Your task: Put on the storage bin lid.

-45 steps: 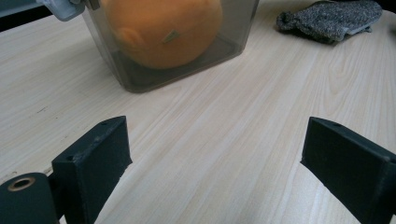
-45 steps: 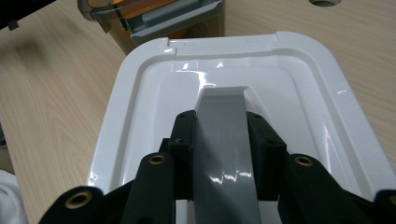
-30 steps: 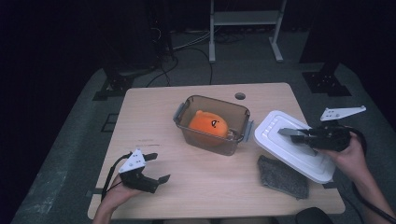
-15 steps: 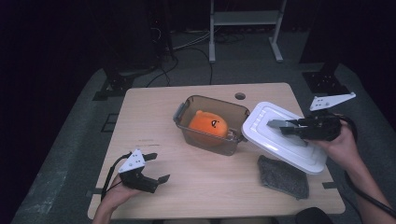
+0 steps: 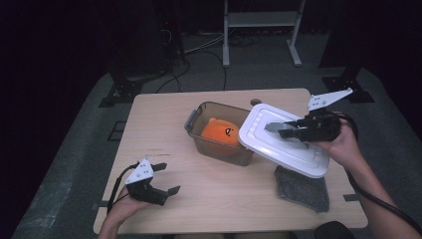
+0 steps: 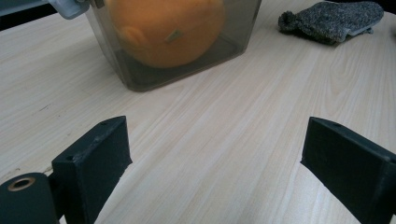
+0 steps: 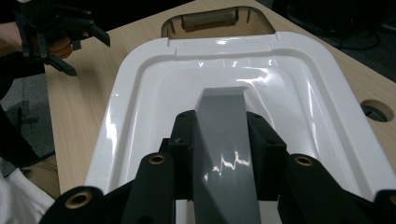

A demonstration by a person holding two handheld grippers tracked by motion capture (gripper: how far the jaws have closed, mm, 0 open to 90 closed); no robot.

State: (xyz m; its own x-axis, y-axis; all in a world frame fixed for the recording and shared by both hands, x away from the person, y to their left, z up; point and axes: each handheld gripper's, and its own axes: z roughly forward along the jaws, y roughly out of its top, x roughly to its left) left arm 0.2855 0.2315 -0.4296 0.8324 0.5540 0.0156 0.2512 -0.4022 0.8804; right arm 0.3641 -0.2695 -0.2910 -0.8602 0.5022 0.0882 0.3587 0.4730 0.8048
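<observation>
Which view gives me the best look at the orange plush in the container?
The high view: the orange plush sits in the container, partly under the white lid. The left gripper view shows it through the tinted wall, cropped; the right gripper view's lid hides it.

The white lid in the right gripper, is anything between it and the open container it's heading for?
Nothing visible blocks it. The white lid, clamped by its grey handle in the right gripper, already overlaps the container at its right edge. The orange toy sits below the rim, and the grey cloth lies off to the side.
</observation>
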